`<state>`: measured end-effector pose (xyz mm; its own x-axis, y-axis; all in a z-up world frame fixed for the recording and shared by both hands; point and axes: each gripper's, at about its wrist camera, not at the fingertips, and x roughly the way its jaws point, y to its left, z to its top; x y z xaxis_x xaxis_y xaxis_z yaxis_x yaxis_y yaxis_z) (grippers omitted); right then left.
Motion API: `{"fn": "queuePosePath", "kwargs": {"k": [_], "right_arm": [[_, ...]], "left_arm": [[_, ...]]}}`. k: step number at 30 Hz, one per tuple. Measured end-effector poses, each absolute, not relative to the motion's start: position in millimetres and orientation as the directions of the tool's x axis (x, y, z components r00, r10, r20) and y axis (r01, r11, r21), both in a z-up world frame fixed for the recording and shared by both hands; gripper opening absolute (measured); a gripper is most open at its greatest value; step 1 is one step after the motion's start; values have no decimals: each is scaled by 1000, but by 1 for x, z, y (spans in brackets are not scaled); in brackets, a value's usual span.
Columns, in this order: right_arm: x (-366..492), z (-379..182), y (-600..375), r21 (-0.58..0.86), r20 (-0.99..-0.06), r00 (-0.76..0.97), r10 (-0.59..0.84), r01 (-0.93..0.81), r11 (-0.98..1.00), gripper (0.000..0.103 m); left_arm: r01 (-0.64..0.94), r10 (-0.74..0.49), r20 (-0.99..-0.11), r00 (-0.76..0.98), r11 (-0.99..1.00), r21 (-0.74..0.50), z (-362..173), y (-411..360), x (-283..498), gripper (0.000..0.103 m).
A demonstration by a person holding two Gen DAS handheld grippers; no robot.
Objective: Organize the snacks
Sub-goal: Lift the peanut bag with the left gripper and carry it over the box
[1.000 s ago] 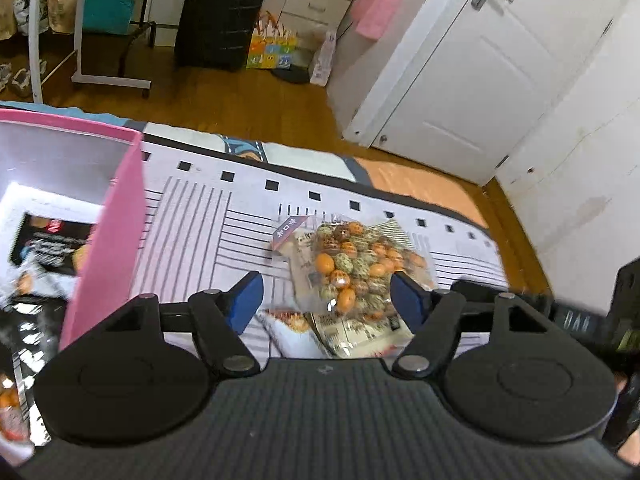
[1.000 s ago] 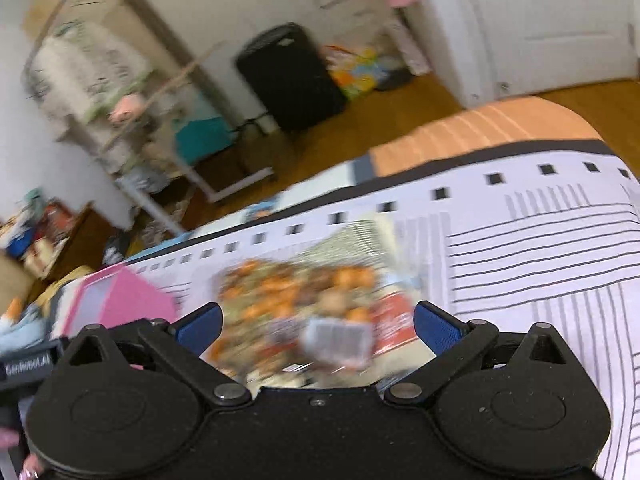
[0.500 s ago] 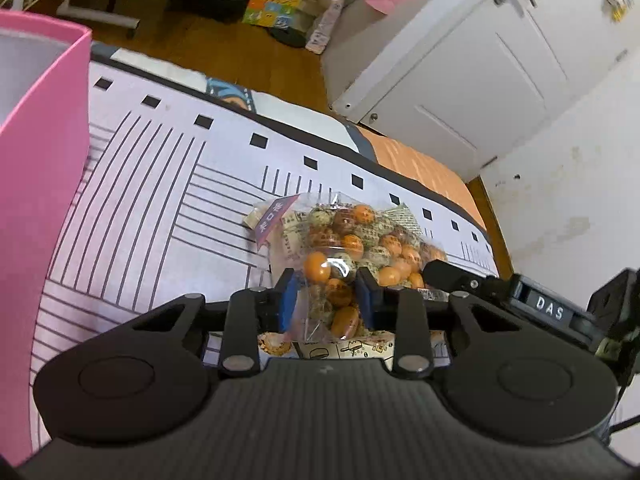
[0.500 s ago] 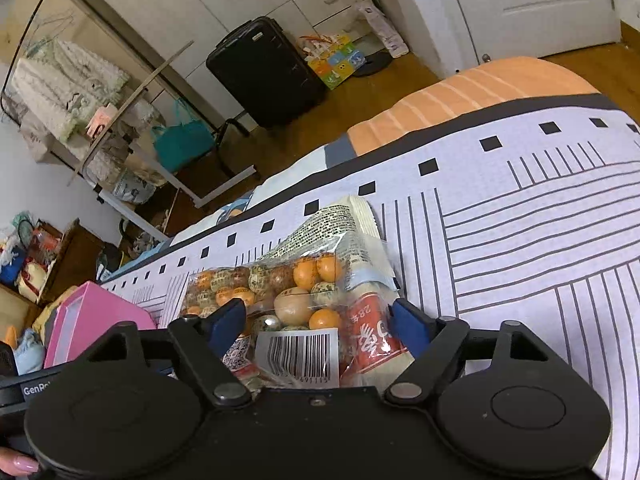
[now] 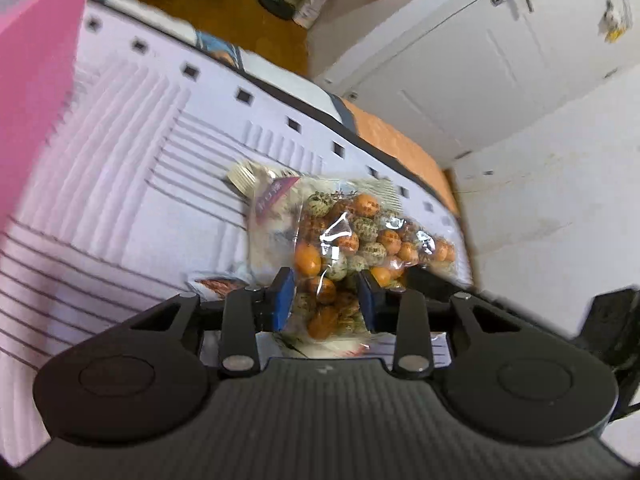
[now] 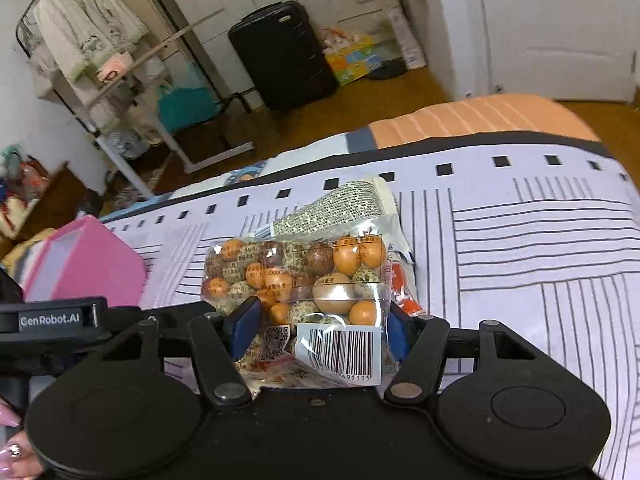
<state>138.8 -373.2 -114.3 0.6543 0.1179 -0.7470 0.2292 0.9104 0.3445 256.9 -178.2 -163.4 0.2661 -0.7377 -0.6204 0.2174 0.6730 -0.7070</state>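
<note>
Dropped lower than a second ago: left gripper, jaws easing apart yet pinching the clear egg bag. Right gripper closing on the same bag's barcode end, probably sharing its weight. Left of both, pink box.

place: home bedroom | evidence: bed cover; clothes rack; suitcase; wardrobe doors
</note>
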Motion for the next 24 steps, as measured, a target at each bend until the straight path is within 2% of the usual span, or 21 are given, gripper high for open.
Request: {"fn": "queuePosePath", "kwargs": {"k": [8, 10, 11, 13, 14, 19, 20, 22, 23, 24], "right_arm": [[128, -125, -391, 429, -743, 643, 183, 248, 869, 65], [121, -132, -394, 441, -747, 637, 190, 259, 859, 68], [116, -134, -394, 437, -748, 640, 179, 271, 857, 73], [109, -137, -393, 451, -740, 650, 173, 288, 845, 74], [105, -138, -392, 467, -729, 660, 181, 287, 836, 67], [98, -138, -388, 497, -724, 667, 177, 327, 804, 62], [96, -139, -389, 537, -710, 671, 211, 323, 779, 50], [96, -145, -395, 604, -699, 659, 278, 335, 723, 48], [96, -148, -397, 616, -692, 663, 286, 334, 714, 48], [95, -151, -400, 631, -686, 665, 295, 342, 696, 48]], "left_arm": [[279, -695, -658, 290, 719, -636, -158, -191, 248, 39], [281, -643, -695, 322, 766, -579, -157, -193, 248, 58], [301, -629, -702, 333, 777, -553, -159, -195, 247, 66], [352, -638, -695, 333, 768, -536, -159, -197, 244, 66], [369, -638, -694, 333, 766, -527, -158, -199, 242, 65], [457, -697, -648, 306, 705, -543, -148, -208, 227, 57], [467, -715, -634, 296, 687, -557, -143, -209, 224, 57], [485, -740, -618, 266, 657, -577, -137, -211, 219, 55], [479, -792, -585, 173, 587, -653, -140, -213, 220, 29], [408, -811, -568, 140, 570, -713, -145, -212, 223, 30]]}}
